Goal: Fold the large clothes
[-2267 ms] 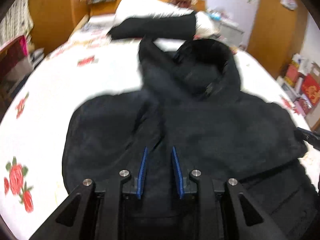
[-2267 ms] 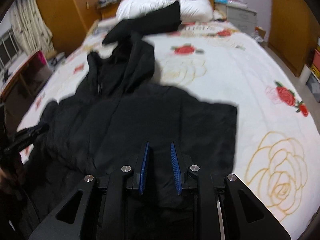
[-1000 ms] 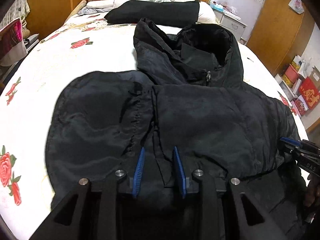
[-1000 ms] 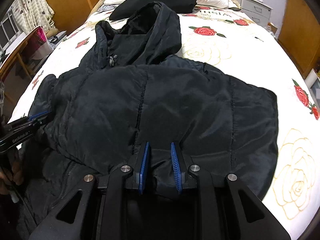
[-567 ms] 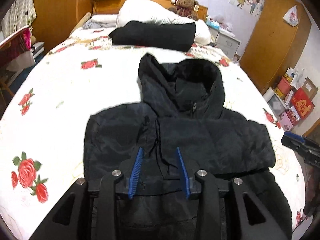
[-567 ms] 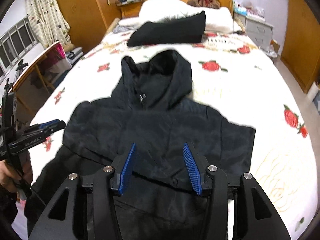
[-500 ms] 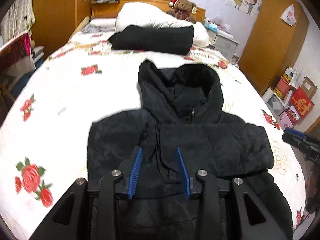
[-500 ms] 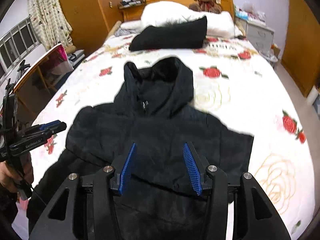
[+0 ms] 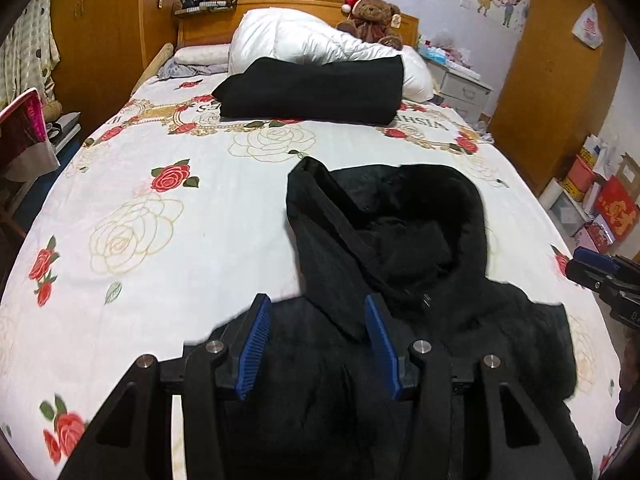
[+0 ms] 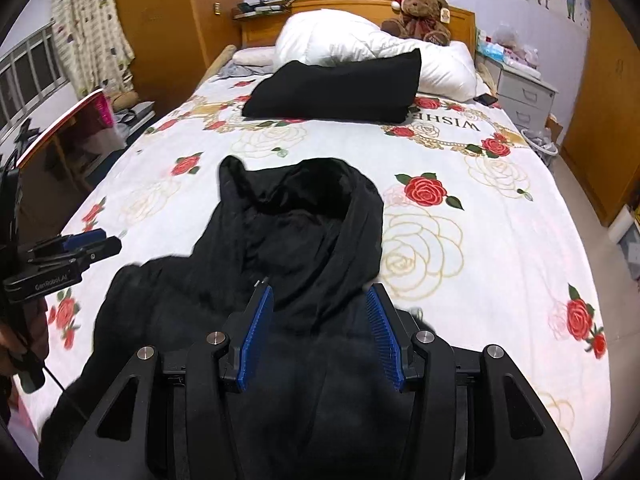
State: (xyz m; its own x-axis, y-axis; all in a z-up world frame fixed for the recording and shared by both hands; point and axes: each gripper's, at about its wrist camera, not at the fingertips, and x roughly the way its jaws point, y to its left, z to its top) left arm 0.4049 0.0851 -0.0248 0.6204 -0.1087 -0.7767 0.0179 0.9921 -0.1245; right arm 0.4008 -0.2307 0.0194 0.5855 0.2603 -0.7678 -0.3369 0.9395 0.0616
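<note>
A large black hooded jacket [image 9: 400,272] lies on the rose-print bed sheet [image 9: 160,208], hood toward the headboard, its lower part folded up over the chest. It also shows in the right wrist view [image 10: 280,264]. My left gripper [image 9: 318,344] is open and empty, raised above the jacket's left side. My right gripper [image 10: 320,336] is open and empty, raised above the jacket's right side. Each gripper shows at the edge of the other's view: the right one [image 9: 600,276], the left one [image 10: 68,256].
A folded black garment [image 9: 316,88] lies near the head of the bed against a white duvet [image 9: 312,40] and a teddy bear [image 9: 372,12]. Wooden wardrobes stand on both sides. Boxes [image 9: 600,204] line the floor on the right.
Both grippers let go of the jacket's folded edge, opened wide and pulled back and up from the jacket. The jacket stays folded on the bed.
</note>
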